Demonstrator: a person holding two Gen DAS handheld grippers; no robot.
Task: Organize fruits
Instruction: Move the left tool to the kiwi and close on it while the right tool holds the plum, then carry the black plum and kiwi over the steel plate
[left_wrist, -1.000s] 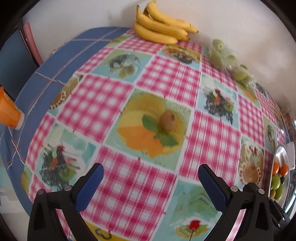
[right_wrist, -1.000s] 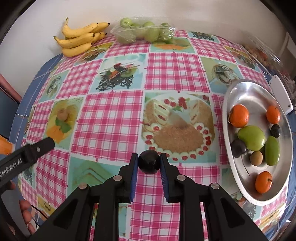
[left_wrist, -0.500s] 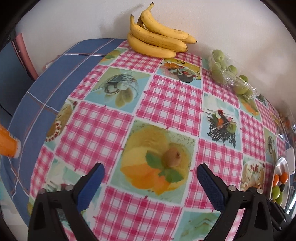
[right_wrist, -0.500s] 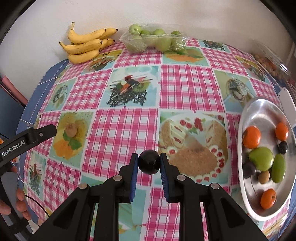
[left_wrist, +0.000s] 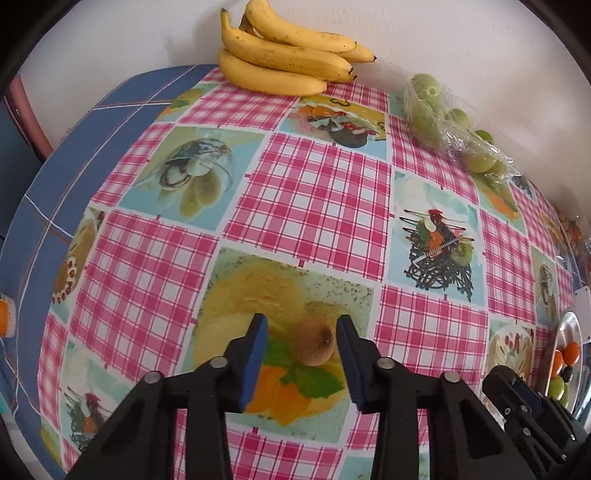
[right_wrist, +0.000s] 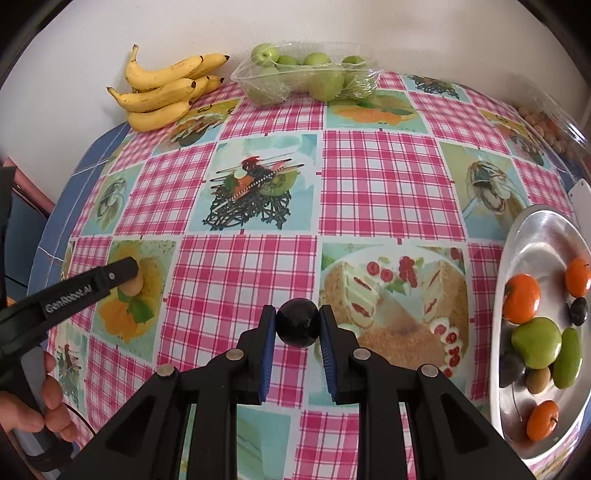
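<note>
A brown kiwi lies on the patterned tablecloth. My left gripper is open with its jaws on either side of the kiwi; a gap shows on the left side, and the right pad is close to it. In the right wrist view the kiwi shows partly behind the left gripper's finger. My right gripper is shut on a dark round plum and holds it above the cloth. A metal tray at the right holds oranges, green fruit, dark plums and a kiwi.
A bunch of bananas and a clear bag of green apples lie along the back wall. A clear box of small brown fruit sits at the back right. The table's blue left edge drops off.
My left gripper has moved forward over the kiwi and narrowed its jaws around it. My right gripper has drawn back to the left with the plum, away from the tray.
</note>
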